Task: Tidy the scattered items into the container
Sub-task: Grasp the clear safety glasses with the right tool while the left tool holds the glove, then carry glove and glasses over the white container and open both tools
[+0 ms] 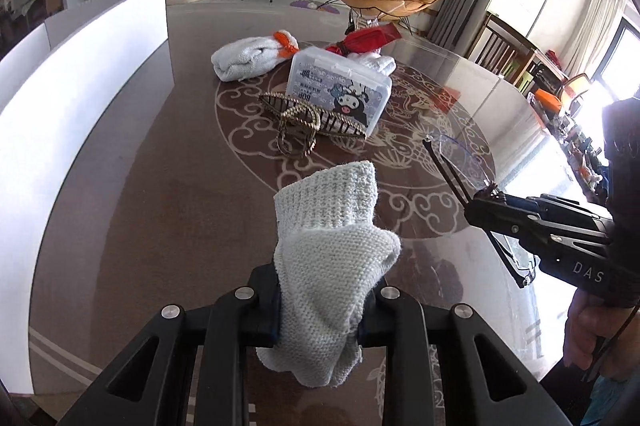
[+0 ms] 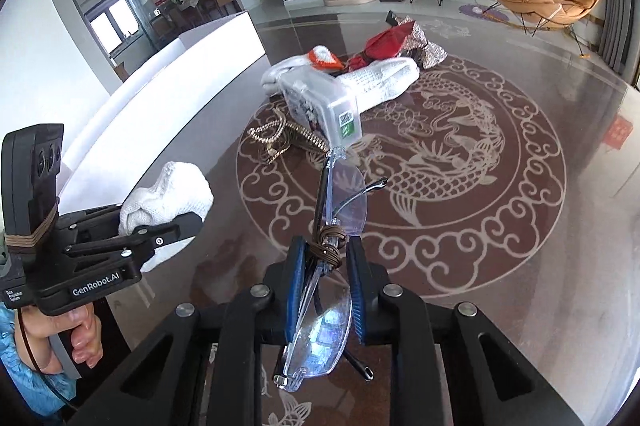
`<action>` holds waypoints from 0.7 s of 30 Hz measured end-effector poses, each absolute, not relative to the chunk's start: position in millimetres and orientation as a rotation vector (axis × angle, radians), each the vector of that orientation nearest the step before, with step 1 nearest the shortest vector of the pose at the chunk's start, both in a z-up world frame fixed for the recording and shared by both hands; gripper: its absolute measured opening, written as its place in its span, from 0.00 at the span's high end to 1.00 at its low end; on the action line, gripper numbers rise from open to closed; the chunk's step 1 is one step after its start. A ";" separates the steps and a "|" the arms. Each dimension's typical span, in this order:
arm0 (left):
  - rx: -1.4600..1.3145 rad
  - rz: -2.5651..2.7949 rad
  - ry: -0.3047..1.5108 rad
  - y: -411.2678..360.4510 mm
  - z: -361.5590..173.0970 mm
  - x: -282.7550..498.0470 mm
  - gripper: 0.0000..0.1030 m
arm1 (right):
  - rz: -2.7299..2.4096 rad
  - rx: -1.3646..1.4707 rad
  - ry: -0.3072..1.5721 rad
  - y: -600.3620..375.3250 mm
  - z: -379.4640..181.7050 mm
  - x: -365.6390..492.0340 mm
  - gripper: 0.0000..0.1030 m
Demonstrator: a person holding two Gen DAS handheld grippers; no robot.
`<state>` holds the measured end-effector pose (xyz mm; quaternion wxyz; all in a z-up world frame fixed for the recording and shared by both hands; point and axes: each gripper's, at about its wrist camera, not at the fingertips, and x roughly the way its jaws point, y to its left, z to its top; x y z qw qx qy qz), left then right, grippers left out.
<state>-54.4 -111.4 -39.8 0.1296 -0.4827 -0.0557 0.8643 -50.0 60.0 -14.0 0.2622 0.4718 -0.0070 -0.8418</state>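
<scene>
My left tool (image 1: pixel 320 310) pinched a white knitted glove (image 1: pixel 332 246), held clear above the bench (image 1: pixel 160 206). My right tool (image 2: pixel 322 290) pinched folded glasses (image 2: pixel 324 306) by the frame. Ahead of both tools lay a clear plastic box (image 1: pixel 340 90), a chain (image 1: pixel 296 134) and rolled gloves (image 1: pixel 244 58).

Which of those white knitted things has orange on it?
The folded white one farthest back, left of the clear plastic box: it has an orange trim. The one in the left hand-held gripper is plain white.
</scene>
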 end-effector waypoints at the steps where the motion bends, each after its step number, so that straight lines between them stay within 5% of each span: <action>1: -1.430 2.485 -0.178 -112.2 -44.0 -51.9 0.75 | -2.258 1.295 -0.012 55.5 -15.4 -47.7 0.79; 6: -1.421 2.465 -0.293 -148.5 -18.6 -43.2 0.75 | -2.141 1.253 0.079 1.0 11.1 -35.5 0.79; 15: -1.277 2.853 -0.250 -337.6 132.0 -56.2 0.74 | -1.988 0.948 0.253 -180.7 137.5 -62.9 0.79; 21: -1.462 2.945 -0.437 -449.9 99.8 -80.5 0.74 | -1.894 0.962 0.319 -328.2 128.0 -107.4 0.79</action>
